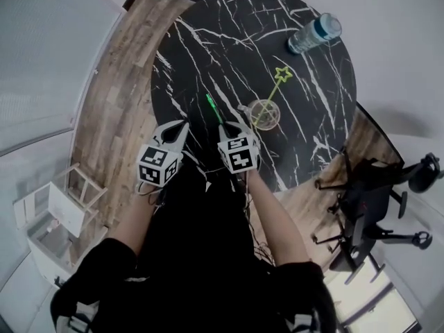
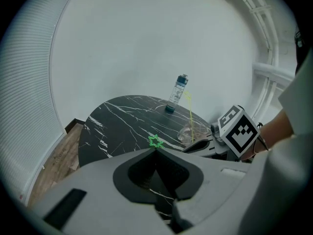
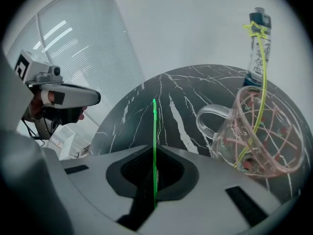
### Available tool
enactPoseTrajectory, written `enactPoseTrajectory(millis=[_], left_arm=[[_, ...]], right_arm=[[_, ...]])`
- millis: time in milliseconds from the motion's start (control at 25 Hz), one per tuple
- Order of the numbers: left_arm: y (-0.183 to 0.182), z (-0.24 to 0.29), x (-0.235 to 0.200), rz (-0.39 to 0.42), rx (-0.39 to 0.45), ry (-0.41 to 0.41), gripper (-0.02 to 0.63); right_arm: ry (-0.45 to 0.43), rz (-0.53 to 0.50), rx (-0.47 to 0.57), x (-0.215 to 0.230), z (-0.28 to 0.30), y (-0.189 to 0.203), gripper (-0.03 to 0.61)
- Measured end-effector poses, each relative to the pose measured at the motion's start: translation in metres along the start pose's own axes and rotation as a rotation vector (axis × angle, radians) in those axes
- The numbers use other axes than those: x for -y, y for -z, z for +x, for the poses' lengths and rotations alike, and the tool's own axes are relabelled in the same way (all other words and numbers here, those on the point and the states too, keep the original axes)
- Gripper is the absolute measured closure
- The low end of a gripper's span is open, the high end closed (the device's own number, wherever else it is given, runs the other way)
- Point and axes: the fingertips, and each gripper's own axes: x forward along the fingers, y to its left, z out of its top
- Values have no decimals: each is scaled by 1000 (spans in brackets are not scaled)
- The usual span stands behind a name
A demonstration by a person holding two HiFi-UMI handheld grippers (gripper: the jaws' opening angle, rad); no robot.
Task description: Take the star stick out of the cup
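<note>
Nearest, over the near edge of the black marble tabletop point(image 1: 208, 40): left claw point(image 2: 155, 152), tips pressed together, empty, off to the left of everything else. Beside it, right claw point(image 3: 154, 153), clamped tight on the near end of a green stick point(image 3: 154, 131), thin and straight, pointing away across the tabletop. Resting on the marble or just over it: unclear. At that stick's far tip, a green star point(image 2: 155, 141), outside the cup point(image 3: 279, 131). Just to the right of the right claw, that clear glass cup, upright on the tabletop, patterned with pink lines, handle turned left toward the green stick. Inside the cup, a yellow stick point(image 1: 271, 94), foot down at the bottom, leaning out over the far rim, topped by a yellow star point(image 1: 282, 73) high above the glass. Farther back, near the far edge, a bottle point(image 2: 177, 93) with a dark cap, standing upright, well apart from the cup. Beyond the tabletop, wood floor point(image 1: 118, 96) to the left and a pale wall point(image 2: 146, 33).
</note>
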Motion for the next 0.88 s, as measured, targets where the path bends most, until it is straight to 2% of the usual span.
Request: enactPoseTrajectory(millis=[240,360,440,520,880], left_arm=[[-5,-1,2,18,-2,19,615],[-9,0,5,28,0,35,615],[-13,1,10,40,2,51,614],[-20,3,17,60,5,72,615],[-48,18,58,165,11,189,614]], right_arm=[[29,3,15,3,-5,-4,504],[38,-4,38,2,-15,-7,499],[48,-3,67,1,-26,-8,515],[59,1,111,2,-39,-11,568],[101,82,334,4,-88,-29,581]])
